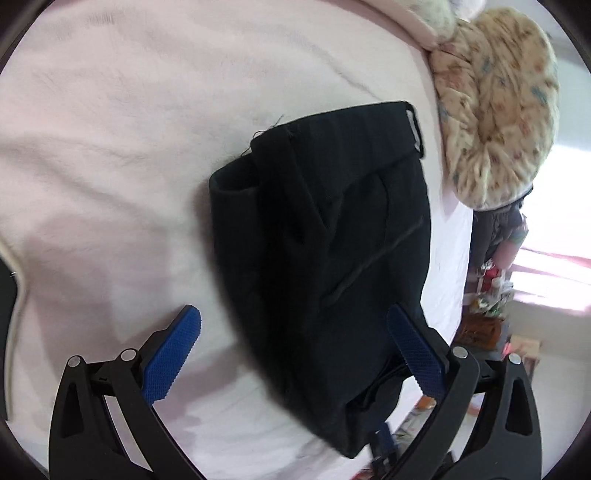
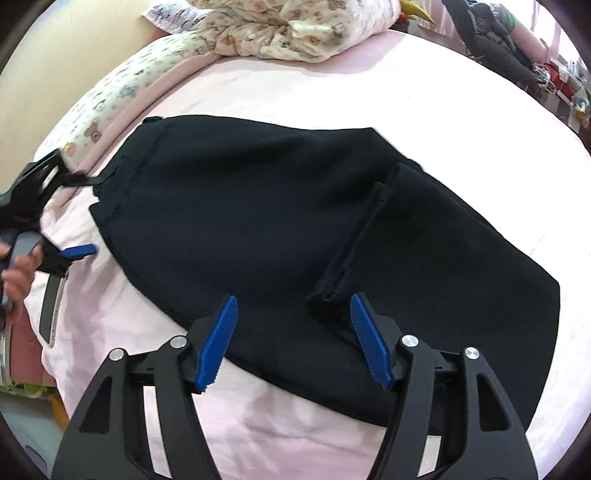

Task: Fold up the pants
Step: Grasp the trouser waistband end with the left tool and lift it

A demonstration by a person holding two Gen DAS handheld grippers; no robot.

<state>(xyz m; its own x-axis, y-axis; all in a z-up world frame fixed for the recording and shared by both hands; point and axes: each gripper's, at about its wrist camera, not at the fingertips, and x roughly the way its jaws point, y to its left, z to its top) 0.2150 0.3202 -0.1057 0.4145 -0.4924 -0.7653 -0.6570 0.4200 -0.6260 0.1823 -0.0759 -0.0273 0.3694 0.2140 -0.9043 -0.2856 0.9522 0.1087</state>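
Note:
The black pants (image 2: 258,229) lie folded into a compact bundle on the pink bed sheet (image 2: 369,85); they also show in the left wrist view (image 1: 325,240) with the waistband at the far end. My left gripper (image 1: 295,325) is open, its blue pads just above the near end of the bundle, holding nothing. It also shows at the left in the right wrist view (image 2: 70,218), beside the waistband end. My right gripper (image 2: 293,302) is open and empty, hovering over the near edge of the pants by a folded hem.
A patterned quilt (image 2: 280,29) and pillow (image 2: 103,107) lie at the bed's head. The quilt (image 1: 495,107) sits just beyond the pants in the left view. Clutter and clothes (image 2: 495,40) stand past the bed's far edge. The bed edge (image 1: 458,280) runs close to the pants.

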